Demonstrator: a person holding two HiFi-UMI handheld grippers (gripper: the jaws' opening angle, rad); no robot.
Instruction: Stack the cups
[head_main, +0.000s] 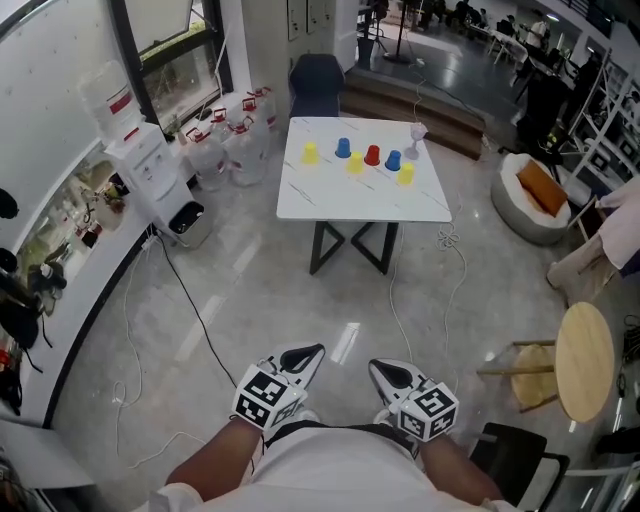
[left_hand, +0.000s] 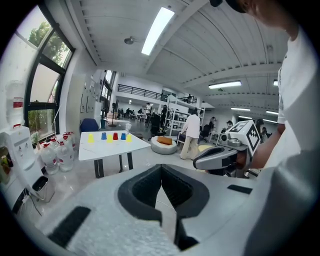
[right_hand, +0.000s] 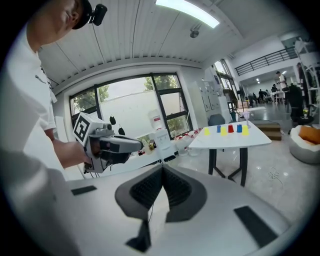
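Both grippers held low at the person's waist, the cups well off across the room.

Left gripper (head_main: 312, 352) and right gripper (head_main: 378, 368) sit side by side, a little apart, pointing out over the pale shiny floor (head_main: 250, 300). On each, the jaws are pressed together at the tips with nothing caught between them. Six small cups (head_main: 355, 163) stand upside down in a loose row along the far half of the white table (head_main: 330, 200): three yellow, two blue and one red cup (head_main: 372, 155), each on its own, none stacked. A clear stemmed glass (head_main: 417, 132) stands just beyond their right end. Off to the left, a water dispenser (head_main: 150, 165) stands by the window wall, with big water bottles (head_main: 235, 140) on the floor beside it.
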